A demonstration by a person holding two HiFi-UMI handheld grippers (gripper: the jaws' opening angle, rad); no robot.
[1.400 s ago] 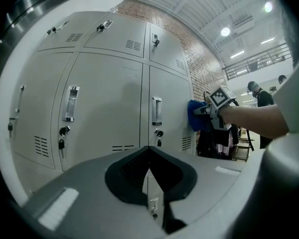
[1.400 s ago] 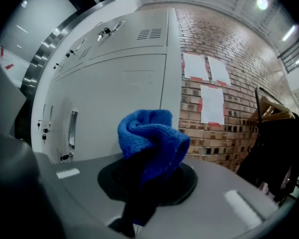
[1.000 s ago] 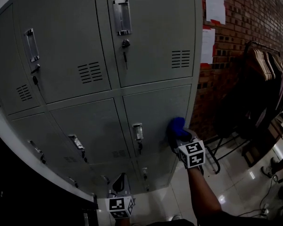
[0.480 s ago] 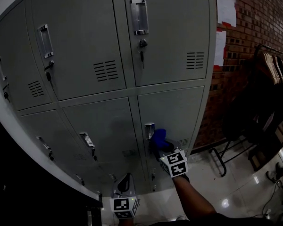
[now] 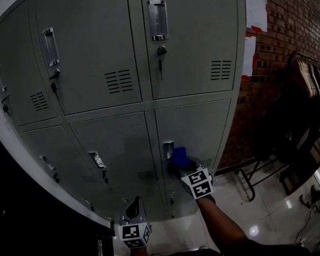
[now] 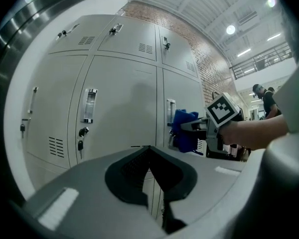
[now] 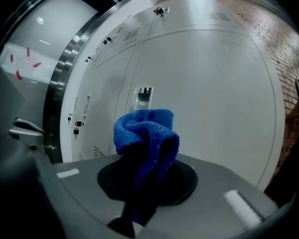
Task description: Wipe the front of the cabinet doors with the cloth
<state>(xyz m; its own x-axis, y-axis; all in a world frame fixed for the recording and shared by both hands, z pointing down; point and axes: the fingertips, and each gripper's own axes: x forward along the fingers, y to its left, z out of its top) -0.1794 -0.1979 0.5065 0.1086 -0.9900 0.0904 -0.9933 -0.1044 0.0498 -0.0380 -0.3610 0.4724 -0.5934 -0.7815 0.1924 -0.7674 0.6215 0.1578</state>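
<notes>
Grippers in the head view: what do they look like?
The left gripper and right gripper are both grey with dark jaw pads, each carrying a white cube with black square markers. No sleeve shows on the right forearm; no cables visible.

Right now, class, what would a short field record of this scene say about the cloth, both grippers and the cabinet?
cloth: blue, bunched
right gripper: jaws shut on the cloth, at the lower right door, beside its handle
left gripper: jaws together, empty, low down, off the doors
cabinet: grey metal, several doors
contact of cloth with door: cannot tell
</notes>
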